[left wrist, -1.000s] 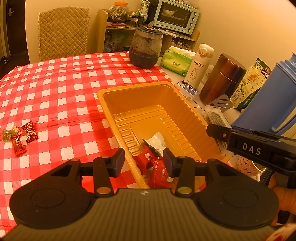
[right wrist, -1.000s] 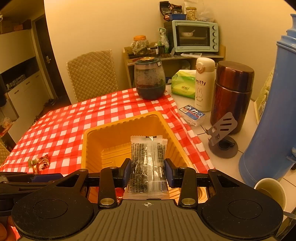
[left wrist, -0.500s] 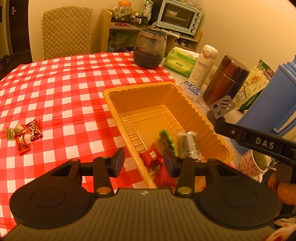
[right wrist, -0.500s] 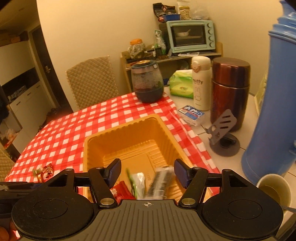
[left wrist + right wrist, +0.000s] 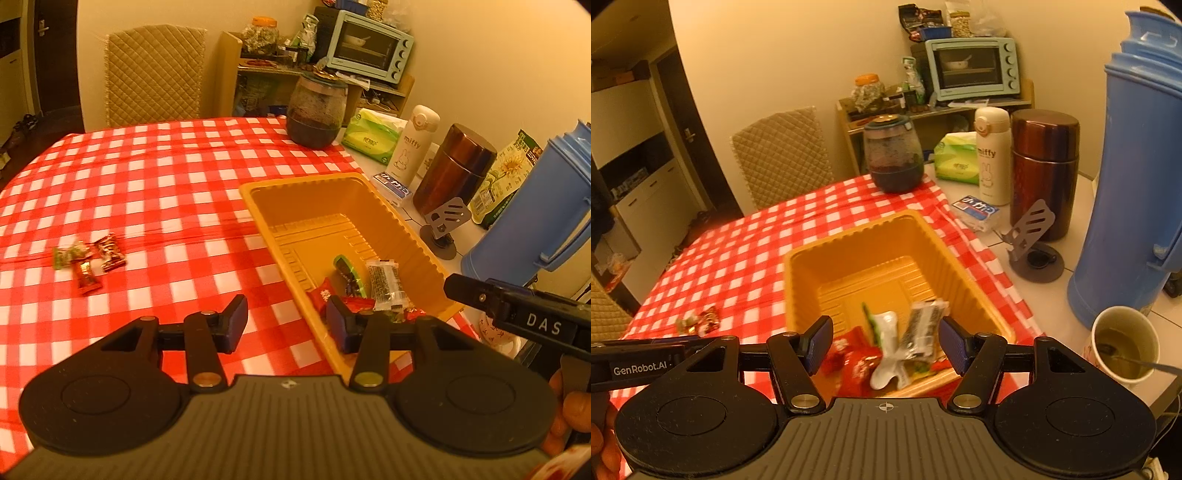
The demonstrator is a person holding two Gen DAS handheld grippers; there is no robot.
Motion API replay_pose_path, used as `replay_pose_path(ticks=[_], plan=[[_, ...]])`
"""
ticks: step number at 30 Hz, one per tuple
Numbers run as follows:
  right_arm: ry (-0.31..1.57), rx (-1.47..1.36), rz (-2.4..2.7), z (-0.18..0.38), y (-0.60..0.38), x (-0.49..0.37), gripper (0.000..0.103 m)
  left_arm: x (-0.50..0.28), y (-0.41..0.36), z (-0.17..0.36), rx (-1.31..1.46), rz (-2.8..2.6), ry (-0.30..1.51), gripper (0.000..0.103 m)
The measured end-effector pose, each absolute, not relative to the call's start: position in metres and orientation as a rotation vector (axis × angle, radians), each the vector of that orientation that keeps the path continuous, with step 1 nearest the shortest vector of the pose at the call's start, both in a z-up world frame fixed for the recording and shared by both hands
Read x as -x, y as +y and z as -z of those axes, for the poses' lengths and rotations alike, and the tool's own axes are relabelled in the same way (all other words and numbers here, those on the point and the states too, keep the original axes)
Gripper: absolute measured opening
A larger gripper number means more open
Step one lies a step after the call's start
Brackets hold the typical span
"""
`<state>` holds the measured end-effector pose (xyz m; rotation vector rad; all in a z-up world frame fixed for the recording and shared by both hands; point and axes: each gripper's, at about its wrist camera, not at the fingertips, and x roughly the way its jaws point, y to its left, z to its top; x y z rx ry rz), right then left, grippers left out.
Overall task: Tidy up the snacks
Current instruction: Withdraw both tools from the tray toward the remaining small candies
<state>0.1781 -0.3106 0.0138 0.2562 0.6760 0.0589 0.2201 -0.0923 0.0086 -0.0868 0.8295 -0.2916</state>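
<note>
Snack sorting part done: several packets lie in the tray, three candies wait on the cloth.

The red-checked tablecloth [image 5: 155,177] carries the orange tray [image 5: 255,206] at its right edge; in the tray's near end lie the clear sesame-bar packet [image 5: 384,282], a green-edged packet [image 5: 349,275] and some red wrappers [image 5: 323,295]. The right gripper [image 5: 884,345] hangs above that pile, its jaws having just been opening, now wide apart with nothing between the pads. The left gripper [image 5: 286,321] hovers over the tray's near left rim, fingers partly apart and empty. The loose candies [image 5: 88,260], a green one and two reddish ones touching in a cluster, lie well apart from the tray, up and left of the left gripper's fingers. That hand is judged the nearer; the red piece's long axis runs roughly away from the camera.
</note>
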Motion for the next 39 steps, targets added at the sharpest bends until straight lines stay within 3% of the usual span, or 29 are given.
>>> replay_pose_path(ticks=[10, 14, 32, 39], plan=[[0.664, -0.238, -0.131, -0.029, -0.272, -0.155, 0.064, -0.185, -0.052, -0.029, 0.102, 0.229, 0.793, 0.050], [0.655, -0.220, -0.163, -0.035, -0.256, -0.149, 0.064, -0.171, -0.031, -0.034, 0.112, 0.197, 0.780, 0.057], [0.652, -0.164, -0.251, -0.042, -0.209, -0.146, 0.066, -0.136, 0.059, -0.023, 0.150, 0.023, 0.784, 0.074], [0.655, -0.138, -0.299, -0.040, -0.185, -0.156, 0.066, -0.140, 0.075, -0.022, 0.167, -0.008, 0.774, 0.074]])
